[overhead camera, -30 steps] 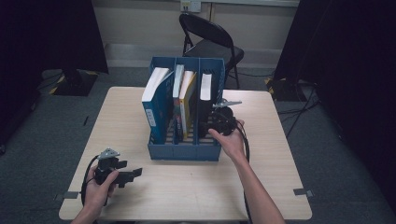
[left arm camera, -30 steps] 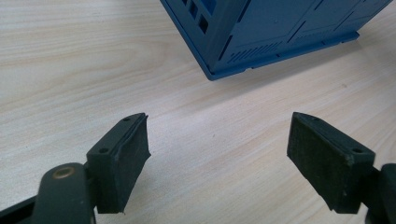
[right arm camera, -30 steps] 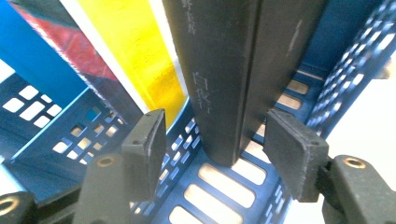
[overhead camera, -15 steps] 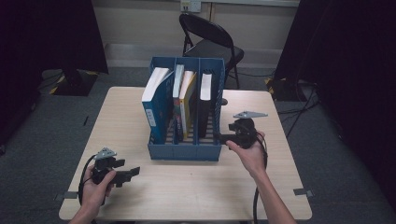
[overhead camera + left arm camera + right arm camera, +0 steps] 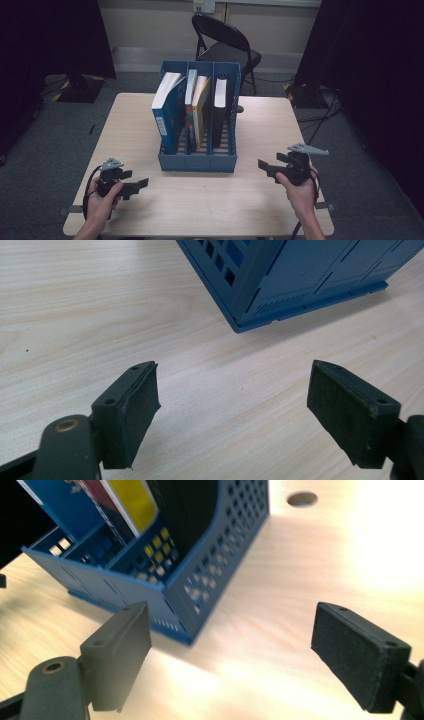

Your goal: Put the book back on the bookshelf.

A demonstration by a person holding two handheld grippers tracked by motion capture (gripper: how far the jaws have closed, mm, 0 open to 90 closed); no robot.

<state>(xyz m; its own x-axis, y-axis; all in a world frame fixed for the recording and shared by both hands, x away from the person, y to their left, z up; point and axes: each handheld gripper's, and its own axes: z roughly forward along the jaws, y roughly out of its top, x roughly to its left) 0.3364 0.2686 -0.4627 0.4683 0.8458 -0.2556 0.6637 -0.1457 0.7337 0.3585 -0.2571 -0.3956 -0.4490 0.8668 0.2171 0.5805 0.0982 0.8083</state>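
Jaws: both pairs stand apart with nothing between the pads; the right gripper's jaws have just been opening.
High view, left gripper: the black left gripper (image 5: 142, 183) sits at the lower left of the frame, held in the person's left hand (image 5: 102, 200) just over the pale wooden table (image 5: 130, 125), jaws pointing right.
High view, right gripper: the black right gripper (image 5: 264, 165) sits at the lower right, in the right hand (image 5: 300, 192), jaws pointing left toward the rack's near right corner, apart from it.
High view, rack: the blue plastic three-slot file rack (image 5: 200, 162) stands mid-frame on the table, with upright books in its slots; the black book (image 5: 220, 112) fills the rightmost one.
High view, background: a dark folding metal chair (image 5: 225, 45) stands beyond the table at top centre.
Left gripper view: the wide-set pads (image 5: 135, 410) frame bare tabletop; the rack's corner (image 5: 280, 285) lies at the upper right.
Right gripper view: the spread pads (image 5: 120, 650) hang over the table; the rack (image 5: 210, 575) fills the upper left, the black book (image 5: 185, 510) in its nearest slot.
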